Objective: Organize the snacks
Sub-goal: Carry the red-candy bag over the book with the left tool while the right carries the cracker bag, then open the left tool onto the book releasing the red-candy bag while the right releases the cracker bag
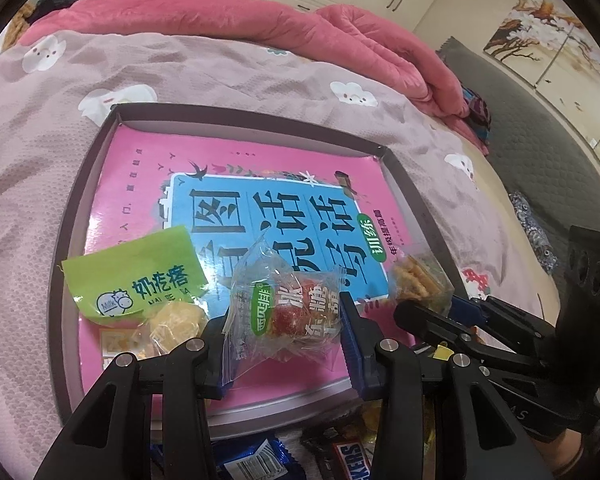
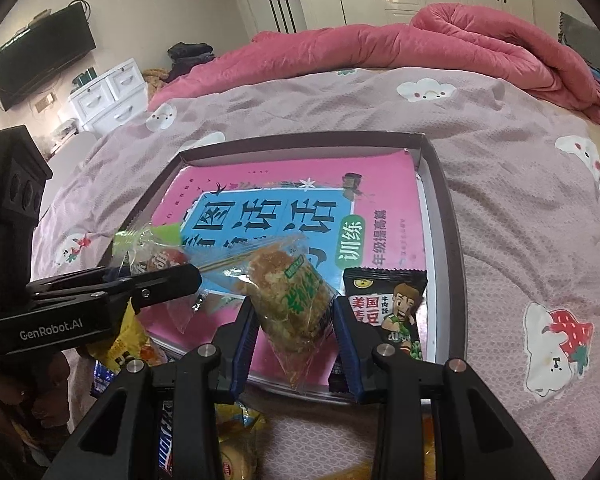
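Observation:
My left gripper (image 1: 284, 312) is shut on a clear-wrapped red candied-fruit snack (image 1: 296, 300), held just above the near part of a dark-rimmed tray (image 1: 240, 120). A pink and blue book (image 1: 260, 184) lines the tray. My right gripper (image 2: 294, 308) is shut on a clear packet of brown crispy cracker (image 2: 288, 296), also over the tray's (image 2: 448, 208) near edge. A green milk-snack packet (image 1: 140, 276) lies in the tray at the near left. A black green-pea packet (image 2: 384, 304) lies at the near right. Each gripper shows in the other's view, side by side: right gripper (image 1: 424, 312), left gripper (image 2: 160, 280).
Loose snacks lie on the bed in front of the tray: a Snickers bar (image 1: 348, 460), a blue packet (image 1: 252, 460) and yellow packets (image 2: 236, 440). A pink quilt (image 2: 420, 48) is bunched at the far side of the cloud-print bedspread (image 2: 520, 168).

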Available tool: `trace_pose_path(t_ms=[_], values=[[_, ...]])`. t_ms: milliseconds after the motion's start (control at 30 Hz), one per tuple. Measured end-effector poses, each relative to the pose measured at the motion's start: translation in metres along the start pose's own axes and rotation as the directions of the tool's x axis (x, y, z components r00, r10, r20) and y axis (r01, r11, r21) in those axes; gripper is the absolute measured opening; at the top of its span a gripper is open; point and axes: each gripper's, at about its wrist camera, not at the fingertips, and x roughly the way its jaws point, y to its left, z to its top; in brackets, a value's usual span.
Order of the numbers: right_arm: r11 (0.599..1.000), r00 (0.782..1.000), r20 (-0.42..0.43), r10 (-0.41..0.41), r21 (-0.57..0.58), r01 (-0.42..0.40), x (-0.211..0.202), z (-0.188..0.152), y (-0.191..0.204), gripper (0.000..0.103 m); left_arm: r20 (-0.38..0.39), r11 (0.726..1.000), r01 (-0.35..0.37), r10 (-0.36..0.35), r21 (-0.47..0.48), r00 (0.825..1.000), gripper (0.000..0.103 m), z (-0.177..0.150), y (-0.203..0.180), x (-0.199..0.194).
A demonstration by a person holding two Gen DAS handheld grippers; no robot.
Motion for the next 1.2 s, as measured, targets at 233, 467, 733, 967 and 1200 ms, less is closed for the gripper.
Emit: trace_pose_path(t_ms=[233, 467, 733, 967, 1200], values=[[1.000, 1.000, -0.003, 0.002, -0.003, -0.002, 0.001, 0.000, 0.000, 0.039, -0.006, 1.000, 0.011, -0.011, 0.001, 1.000, 0.045, 0.000, -0.001, 0.003], [1.000, 1.000, -0.012, 0.013, 0.010, -0.012, 0.000, 0.000, -0.002, 0.039, -0.020, 1.000, 0.029, -0.029, -0.004, 0.999, 0.045, 0.000, -0.002, 0.006], [1.000, 1.000, -0.011, 0.018, 0.018, -0.017, -0.002, -0.001, -0.004, 0.039, -0.028, 1.000, -0.010, 0.009, -0.005, 1.000, 0.045, 0.000, 0.000, 0.009], [1.000, 1.000, -0.013, 0.019, 0.009, -0.019, -0.003, -0.001, -0.002, 0.040, -0.026, 0.999, -0.031, 0.030, -0.025, 0.999, 0.046, 0.001, 0.009, 0.008], [1.000, 0.999, -0.009, 0.032, 0.001, -0.032, -0.004, 0.000, 0.001, 0.041, -0.017, 0.999, -0.044, 0.044, -0.027, 0.999, 0.047, 0.002, 0.011, 0.001]])
